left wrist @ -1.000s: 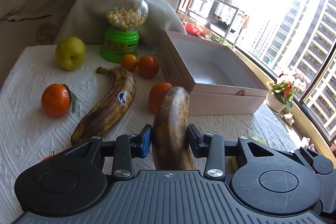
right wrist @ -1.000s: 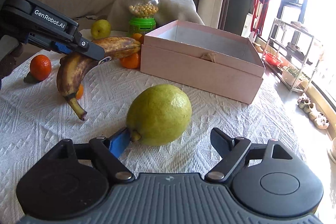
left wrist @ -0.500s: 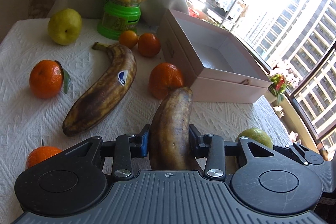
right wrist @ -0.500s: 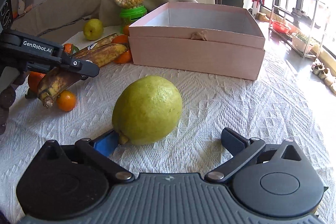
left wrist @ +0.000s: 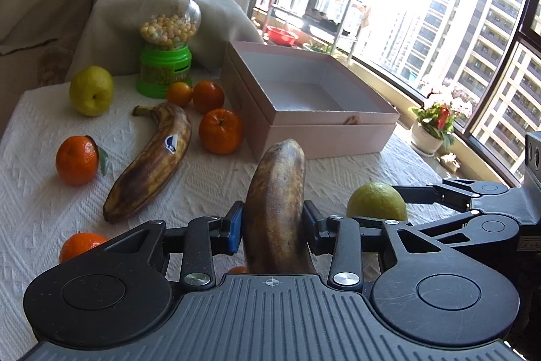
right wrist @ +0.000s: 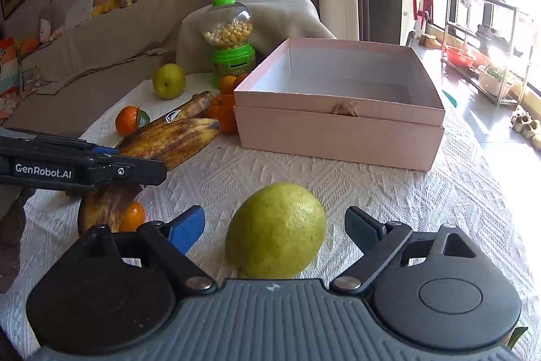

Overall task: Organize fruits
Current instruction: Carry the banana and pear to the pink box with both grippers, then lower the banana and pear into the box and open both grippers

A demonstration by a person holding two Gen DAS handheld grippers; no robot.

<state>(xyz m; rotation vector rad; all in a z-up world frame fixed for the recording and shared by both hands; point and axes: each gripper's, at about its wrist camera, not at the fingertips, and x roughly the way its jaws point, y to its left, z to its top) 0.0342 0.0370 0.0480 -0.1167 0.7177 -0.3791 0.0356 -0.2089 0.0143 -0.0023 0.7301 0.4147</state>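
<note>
1. My left gripper (left wrist: 273,220) is clenching a dark, overripe banana (left wrist: 275,202), both pads pressed to its sides, holding it clear of the cloth as before.
2. My right gripper (right wrist: 275,227) is closing around the green pear (right wrist: 275,230) after flaring wide a moment ago; both pads are still standing off its skin, so it is resting on the tablecloth (right wrist: 389,192), not held.
3. The pink box (right wrist: 338,131) is sitting empty just beyond, now nearer and more squarely ahead.
4. I am judging the banana ready to go in; the pear needs the squeeze finished.
5. A second banana (left wrist: 150,161), the oranges (left wrist: 220,131) and a yellow pear (left wrist: 91,90) are waiting.
</note>
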